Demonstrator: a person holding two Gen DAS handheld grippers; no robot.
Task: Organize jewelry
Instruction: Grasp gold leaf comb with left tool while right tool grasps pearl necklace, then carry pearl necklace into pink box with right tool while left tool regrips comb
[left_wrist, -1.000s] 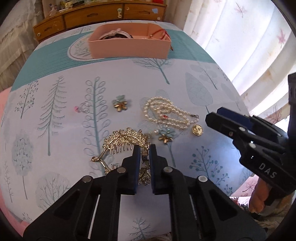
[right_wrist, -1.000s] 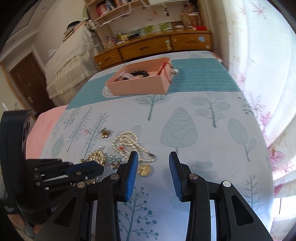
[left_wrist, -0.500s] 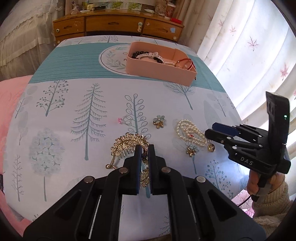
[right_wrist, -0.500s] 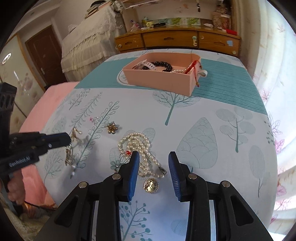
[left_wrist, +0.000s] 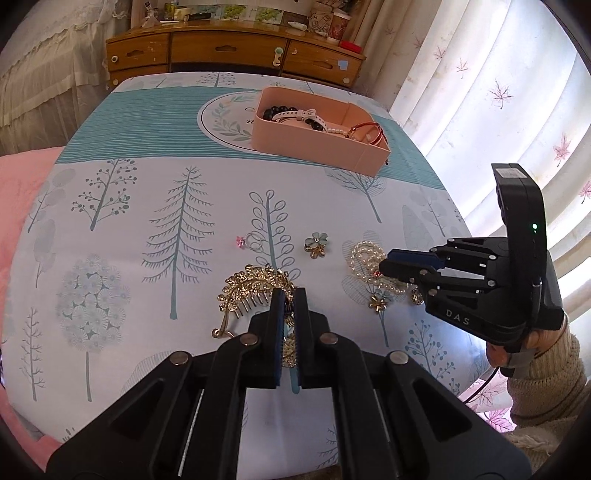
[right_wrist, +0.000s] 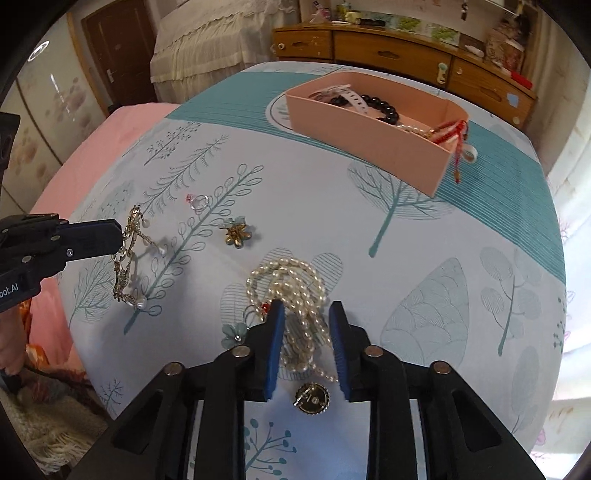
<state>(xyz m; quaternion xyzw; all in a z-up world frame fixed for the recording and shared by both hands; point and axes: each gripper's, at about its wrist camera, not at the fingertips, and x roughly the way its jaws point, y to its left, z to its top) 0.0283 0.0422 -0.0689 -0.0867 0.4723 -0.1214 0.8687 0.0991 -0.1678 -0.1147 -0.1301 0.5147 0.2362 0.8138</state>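
Across the left wrist view, the left gripper (left_wrist: 289, 295) is clamped on a gold filigree hair comb (left_wrist: 255, 286), its blue-padded jaws nearly together around the comb's ornate end. The comb seems raised off the worktop (left_wrist: 155, 192), a surface covered in smooth cloth printed with teal trees. Beyond it lie a small ring with a pink stone (left_wrist: 248, 240), a pale flower earring (left_wrist: 316, 244) and a heap of pearl necklace (left_wrist: 369, 264), with bare cloth between them. A second flower earring (left_wrist: 377, 303) sits just beside the pearls. The right gripper (left_wrist: 388, 265) reaches in from the right over the pearls. Farther back a rectangular pink box (left_wrist: 314, 134) holds bracelets, with broad open cloth before it; the cloth's right edge falls away near a sheer curtain (left_wrist: 498, 92).

From the right wrist view, the right gripper (right_wrist: 306, 314) stands parted, its jaws straddling the knobbly pearl necklace (right_wrist: 290, 286) without pinching it. A round gold pendant (right_wrist: 311, 398) lies between the gripper's arms, closer to the camera. At far left the left gripper (right_wrist: 120, 233) carries the hair comb (right_wrist: 127, 258), which dangles clear of the cloth with pearl drops hanging. The pink box (right_wrist: 369, 136) stands well apart, a red cord spilling over its end.
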